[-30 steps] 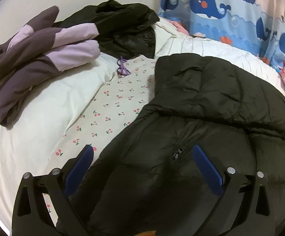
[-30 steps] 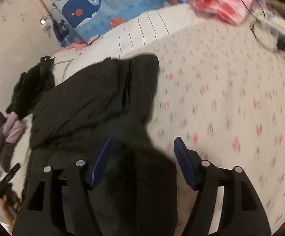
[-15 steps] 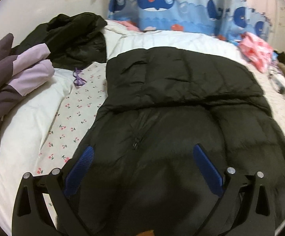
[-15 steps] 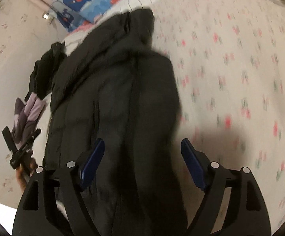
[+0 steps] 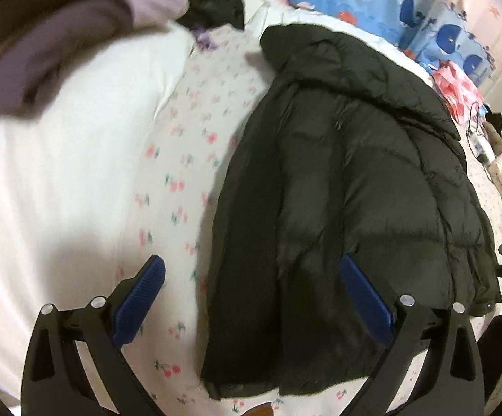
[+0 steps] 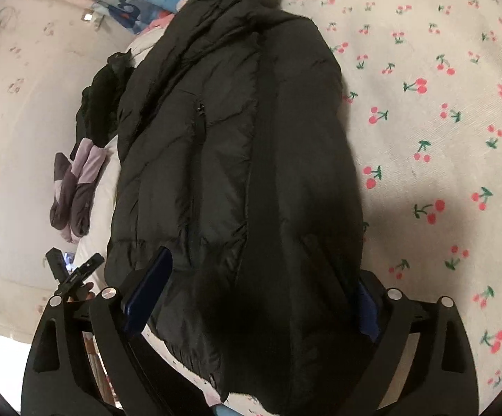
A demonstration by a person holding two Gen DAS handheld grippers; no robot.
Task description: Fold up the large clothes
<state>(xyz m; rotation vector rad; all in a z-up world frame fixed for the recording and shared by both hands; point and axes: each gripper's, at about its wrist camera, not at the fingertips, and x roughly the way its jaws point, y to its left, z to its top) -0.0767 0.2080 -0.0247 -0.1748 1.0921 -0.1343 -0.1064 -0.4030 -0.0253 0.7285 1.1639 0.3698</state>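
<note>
A black puffer jacket (image 5: 354,180) lies lengthwise on the cherry-print bed sheet (image 5: 195,131), sides folded in, hood at the far end. It also fills the right wrist view (image 6: 244,173). My left gripper (image 5: 251,298) is open and empty above the jacket's near left hem edge. My right gripper (image 6: 254,294) is open, its jaws straddling the jacket's near hem on both sides without closing on it. The right pad is partly hidden by the fabric.
A purple and lilac garment (image 5: 77,20) and a black garment (image 5: 216,3) lie on a white duvet (image 5: 43,173) at the left. A whale-print blue cloth (image 5: 406,3), a pink cloth (image 5: 458,86) and cables lie at the far end.
Both grippers have moved back towards the jacket's near hem. The left view has swung left, so the jacket's left edge and the sheet now lie between the jaws. Both stay open.
</note>
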